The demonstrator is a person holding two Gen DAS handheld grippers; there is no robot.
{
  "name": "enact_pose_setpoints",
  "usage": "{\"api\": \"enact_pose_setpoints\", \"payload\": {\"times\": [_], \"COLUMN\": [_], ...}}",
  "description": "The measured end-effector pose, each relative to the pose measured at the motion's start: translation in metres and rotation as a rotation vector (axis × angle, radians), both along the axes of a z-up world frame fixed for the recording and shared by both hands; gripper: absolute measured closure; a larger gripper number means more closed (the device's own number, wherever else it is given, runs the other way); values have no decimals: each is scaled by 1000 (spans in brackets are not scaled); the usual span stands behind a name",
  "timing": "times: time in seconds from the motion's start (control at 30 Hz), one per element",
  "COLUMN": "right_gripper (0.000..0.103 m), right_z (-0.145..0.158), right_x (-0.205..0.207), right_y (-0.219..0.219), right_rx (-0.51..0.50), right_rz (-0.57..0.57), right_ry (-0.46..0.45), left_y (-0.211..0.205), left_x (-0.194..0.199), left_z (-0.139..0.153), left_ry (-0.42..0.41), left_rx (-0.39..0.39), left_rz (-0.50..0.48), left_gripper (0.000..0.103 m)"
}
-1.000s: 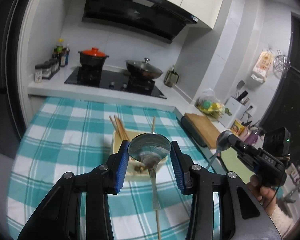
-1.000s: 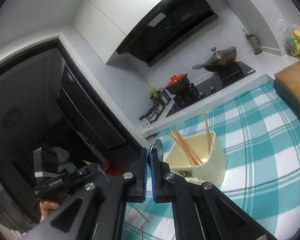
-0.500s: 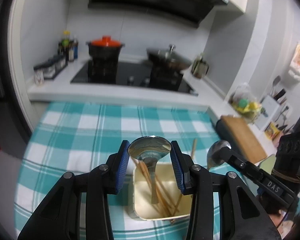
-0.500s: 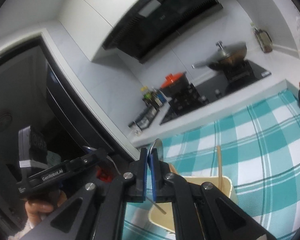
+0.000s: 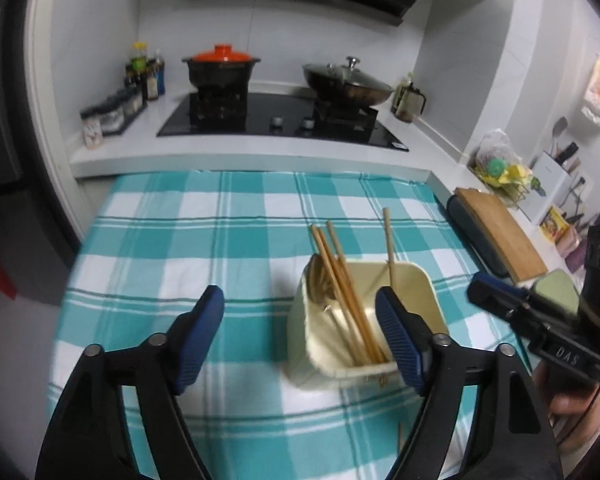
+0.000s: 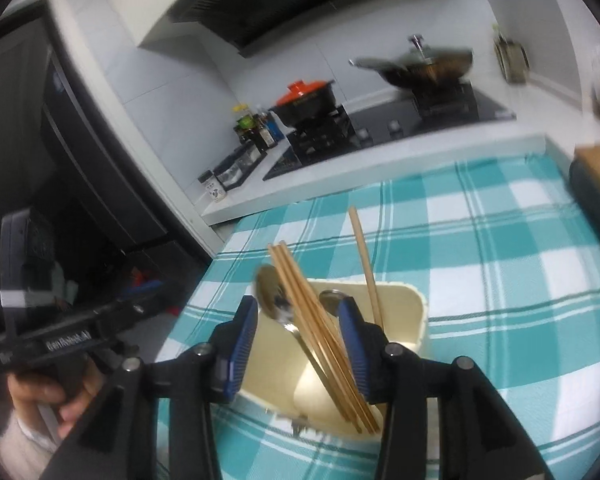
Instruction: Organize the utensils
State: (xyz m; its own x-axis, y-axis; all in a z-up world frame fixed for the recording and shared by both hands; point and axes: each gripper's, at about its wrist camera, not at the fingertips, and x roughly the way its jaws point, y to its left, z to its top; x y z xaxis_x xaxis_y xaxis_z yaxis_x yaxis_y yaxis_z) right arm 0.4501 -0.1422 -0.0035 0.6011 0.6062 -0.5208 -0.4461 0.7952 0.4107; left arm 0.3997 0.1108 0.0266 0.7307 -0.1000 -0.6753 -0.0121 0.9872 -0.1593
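Note:
A cream utensil holder [image 5: 416, 284] stands on the teal checked tablecloth [image 5: 204, 240]. It holds several wooden chopsticks [image 5: 340, 276] and a metal spoon [image 5: 320, 280]. My left gripper [image 5: 300, 328] is open and empty, just in front of the holder. In the right wrist view the holder [image 6: 408, 320] contains chopsticks [image 6: 308, 304], one spoon [image 6: 270, 292] and a second spoon bowl [image 6: 332, 300]. My right gripper [image 6: 298, 340] is open right above the holder, with the utensils between its pads. It also shows in the left wrist view [image 5: 484, 286].
A stove with an orange-lidded pot [image 5: 220, 66] and a wok [image 5: 346, 82] stands behind the table. A cutting board [image 5: 500, 232] lies to the right. Spice jars [image 5: 112, 112] line the left counter. A loose chopstick tip [image 5: 400, 440] lies near the front edge.
Both grippers opened and let go of their spoons, which now stand in the holder. The left gripper drew back and to the left; the right one came down over the holder.

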Motion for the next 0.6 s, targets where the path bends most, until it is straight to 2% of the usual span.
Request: {"api": "enact_pose_setpoints", "payload": {"times": [0.1, 0.2, 0.27, 0.4, 0.53, 0.6], "right_gripper": [59, 59, 59, 59, 59, 59], "right_z": [17, 14, -3, -65, -118, -133], "right_x": [-49, -104, -140, -208, -259, -277], "right_y": [-9, -21, -30, -38, -49, -53], "right_rx": [-121, -258, -336, -438, -409, -382], "right_rz": [27, 62, 81, 117, 74, 33], "right_ry": [-91, -124, -114, -22, 67, 85], "left_y": [8, 9, 4, -19, -44, -53], "left_x": [-57, -116, -153, -211, -240, -246], "left_z": [-1, -29, -57, -118, -155, -164], "left_ry": [2, 52, 93, 185, 245, 252], "left_rx": [50, 112, 139, 130, 32, 25], "left_rz": [-14, -25, -26, -12, 5, 21], "left_gripper": [12, 11, 11, 12, 12, 12]}}
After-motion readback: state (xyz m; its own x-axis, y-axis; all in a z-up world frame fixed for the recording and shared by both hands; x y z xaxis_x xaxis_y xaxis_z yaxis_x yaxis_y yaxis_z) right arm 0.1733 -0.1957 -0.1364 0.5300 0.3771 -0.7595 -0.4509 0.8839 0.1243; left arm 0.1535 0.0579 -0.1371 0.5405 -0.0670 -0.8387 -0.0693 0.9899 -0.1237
